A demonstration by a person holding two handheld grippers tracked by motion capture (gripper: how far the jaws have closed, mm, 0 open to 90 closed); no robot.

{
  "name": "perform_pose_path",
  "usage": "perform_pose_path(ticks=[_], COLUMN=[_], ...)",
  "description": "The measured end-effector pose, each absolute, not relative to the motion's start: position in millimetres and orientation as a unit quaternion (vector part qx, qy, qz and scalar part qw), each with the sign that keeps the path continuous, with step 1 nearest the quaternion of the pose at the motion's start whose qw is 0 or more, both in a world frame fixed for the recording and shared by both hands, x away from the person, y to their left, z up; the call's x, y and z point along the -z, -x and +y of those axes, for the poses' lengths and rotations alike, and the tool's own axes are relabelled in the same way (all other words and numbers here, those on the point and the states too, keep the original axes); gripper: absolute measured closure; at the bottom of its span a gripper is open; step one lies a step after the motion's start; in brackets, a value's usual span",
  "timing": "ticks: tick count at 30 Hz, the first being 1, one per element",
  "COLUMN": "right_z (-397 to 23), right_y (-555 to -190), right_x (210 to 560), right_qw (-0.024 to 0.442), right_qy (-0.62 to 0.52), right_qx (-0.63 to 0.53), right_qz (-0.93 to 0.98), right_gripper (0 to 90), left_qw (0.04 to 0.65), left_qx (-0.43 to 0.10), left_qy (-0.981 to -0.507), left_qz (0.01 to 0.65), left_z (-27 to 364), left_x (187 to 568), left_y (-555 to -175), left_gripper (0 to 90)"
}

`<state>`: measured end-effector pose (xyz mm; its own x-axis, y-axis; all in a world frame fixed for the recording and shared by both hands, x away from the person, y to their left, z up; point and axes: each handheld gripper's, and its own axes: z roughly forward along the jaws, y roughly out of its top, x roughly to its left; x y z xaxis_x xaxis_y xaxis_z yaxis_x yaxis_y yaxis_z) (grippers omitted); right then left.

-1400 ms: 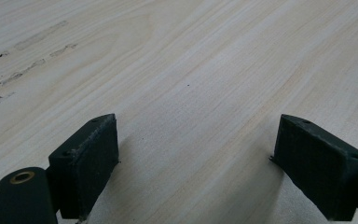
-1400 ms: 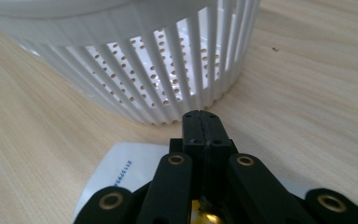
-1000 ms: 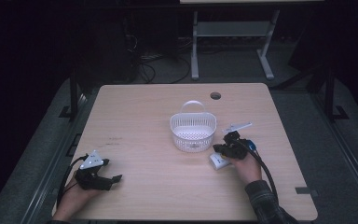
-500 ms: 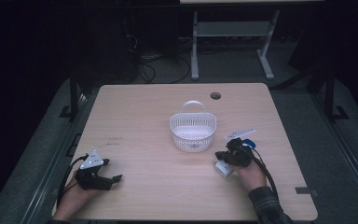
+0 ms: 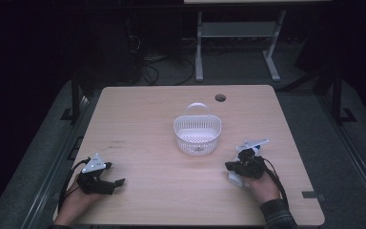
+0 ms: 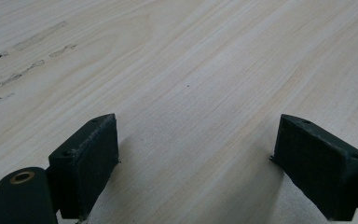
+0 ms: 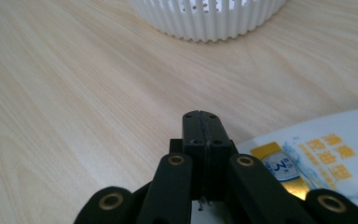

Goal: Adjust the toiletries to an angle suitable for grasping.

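One white tube [image 7: 321, 163] just beside the pressed-together, empty right claw [image 7: 206, 122].

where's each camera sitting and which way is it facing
High view: above the person's side, looking forward and down on the table; both forearms and tongs show.
Left gripper view: rides the left tongs, facing bare wood; jaws apart.
Right gripper view: rides the right tongs, jaws together, facing the white basket, which the high view shares.

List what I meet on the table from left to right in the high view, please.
left gripper → white slatted basket → right gripper, jaws shut, with a white packet lying beside it.
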<state>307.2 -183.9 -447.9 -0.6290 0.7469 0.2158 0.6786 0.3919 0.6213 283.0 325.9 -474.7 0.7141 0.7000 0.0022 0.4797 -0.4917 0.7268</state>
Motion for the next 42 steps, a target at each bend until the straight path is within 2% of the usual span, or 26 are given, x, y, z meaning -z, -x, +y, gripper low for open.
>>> perform_pose_path(ticks=[22, 42], right_z=[-210, -254], right_y=[-279, -259], right_x=[449, 447], right_qw=[0.051, 0.065], right_qy=[-0.444, -0.474], right_qx=[-0.331, -0.324], right_qz=[0.831, 0.816], right_gripper=[89.7, 89.6], left_qw=[0.366, 0.366], left_qx=[-0.151, -0.151], left_qy=[-0.85, -0.85], left_qz=[0.347, 0.347], left_z=[326, 326], left_x=[475, 475], left_y=[-283, -283], left_gripper=[12.9, 12.9])
